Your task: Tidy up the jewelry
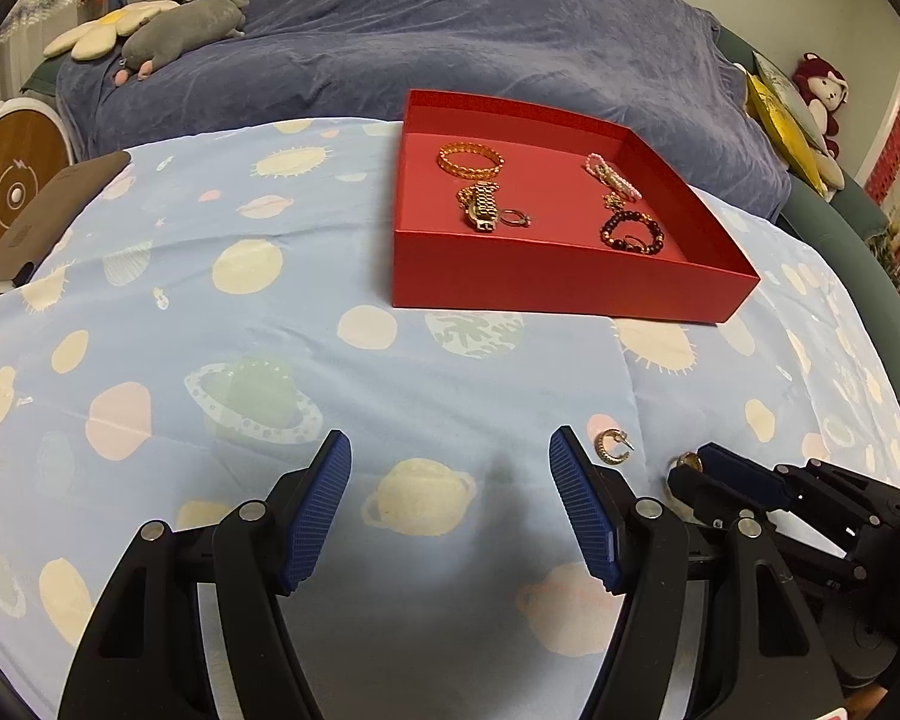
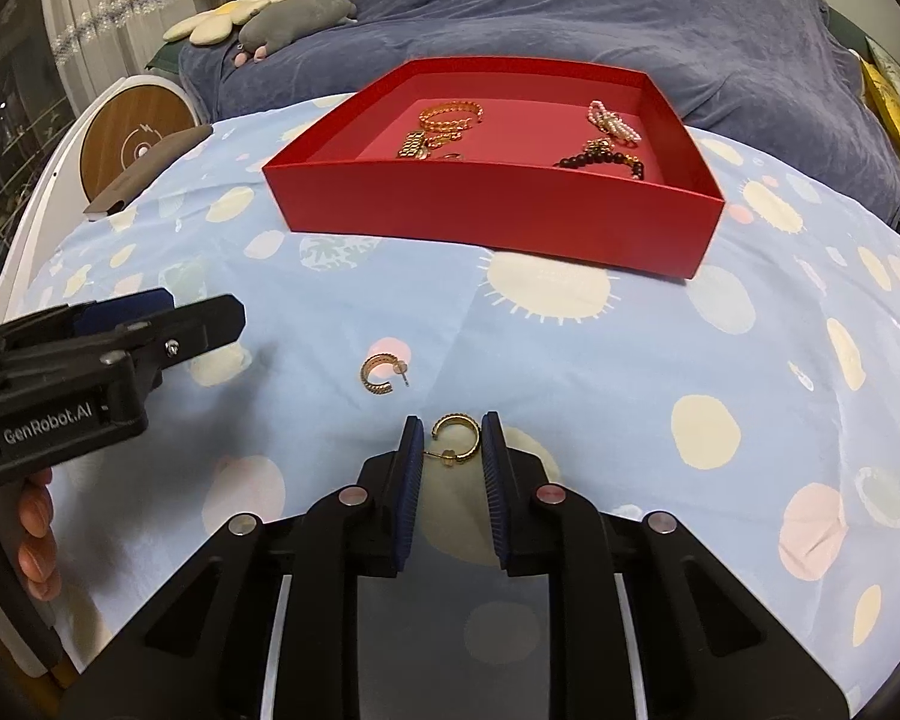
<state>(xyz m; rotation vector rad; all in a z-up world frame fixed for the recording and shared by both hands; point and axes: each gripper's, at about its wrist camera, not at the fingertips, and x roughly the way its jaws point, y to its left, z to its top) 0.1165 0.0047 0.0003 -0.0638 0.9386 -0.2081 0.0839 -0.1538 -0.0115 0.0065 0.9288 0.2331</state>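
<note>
A red tray (image 1: 546, 276) (image 2: 486, 204) stands on the space-print cloth and holds a gold chain bracelet (image 1: 471, 159), a gold watch (image 1: 481, 208), a pearl bracelet (image 1: 612, 175) and a dark bead bracelet (image 1: 632, 232). One gold hoop earring (image 2: 383, 375) (image 1: 612, 447) lies loose on the cloth. My right gripper (image 2: 450, 441) is shut on a second gold hoop earring (image 2: 457, 435), low over the cloth; it also shows in the left wrist view (image 1: 690, 468). My left gripper (image 1: 450, 468) is open and empty, left of the loose earring.
A brown case (image 1: 48, 222) and a round wooden-faced device (image 2: 135, 135) lie at the left edge. A bed with a blue blanket (image 1: 450, 42), soft toys (image 1: 180, 30) and cushions (image 1: 786, 114) stands behind the tray.
</note>
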